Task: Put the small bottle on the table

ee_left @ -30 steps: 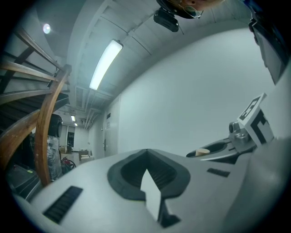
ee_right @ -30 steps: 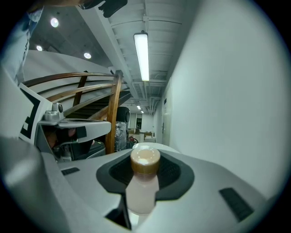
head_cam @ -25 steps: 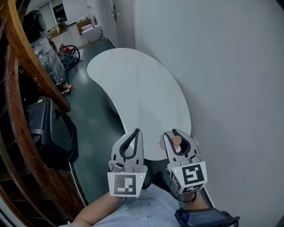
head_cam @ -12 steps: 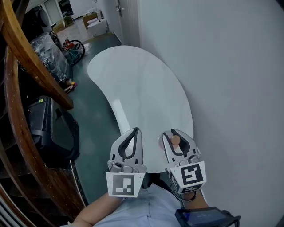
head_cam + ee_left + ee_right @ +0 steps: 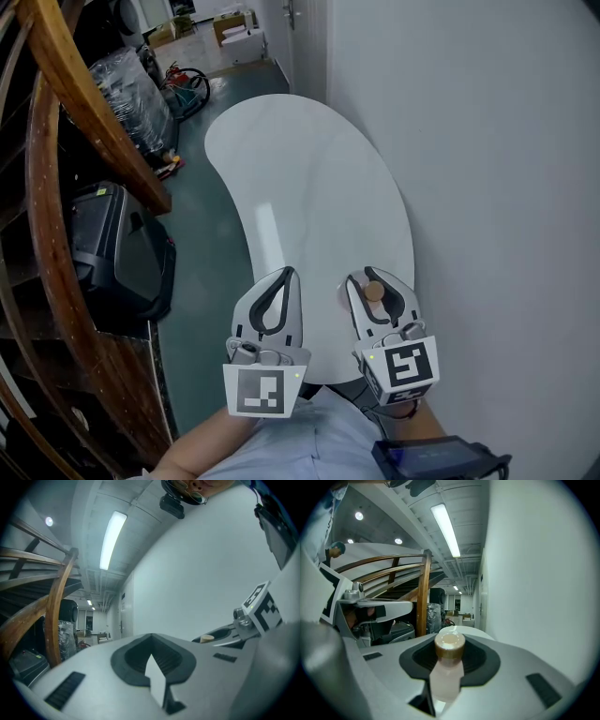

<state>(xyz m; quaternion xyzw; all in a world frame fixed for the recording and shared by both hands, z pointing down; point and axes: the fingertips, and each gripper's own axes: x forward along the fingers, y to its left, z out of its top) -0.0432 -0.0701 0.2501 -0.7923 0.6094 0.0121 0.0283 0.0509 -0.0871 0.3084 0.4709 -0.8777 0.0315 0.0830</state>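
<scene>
Pointing forward side by side over the table (image 5: 309,187), right tongs (image 5: 376,277) clamp the small bottle (image 5: 373,292), left tongs (image 5: 286,274) closed.

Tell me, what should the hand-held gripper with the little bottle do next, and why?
Probably lower the right hand-held gripper straight down toward the white table. Its jaws clamp the small bottle, which seems to hang above the table's near end, not yet resting on it.

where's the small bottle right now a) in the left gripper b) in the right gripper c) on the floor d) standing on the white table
B: the small bottle is clamped between the jaws of the right gripper; the left gripper holds nothing.
</scene>
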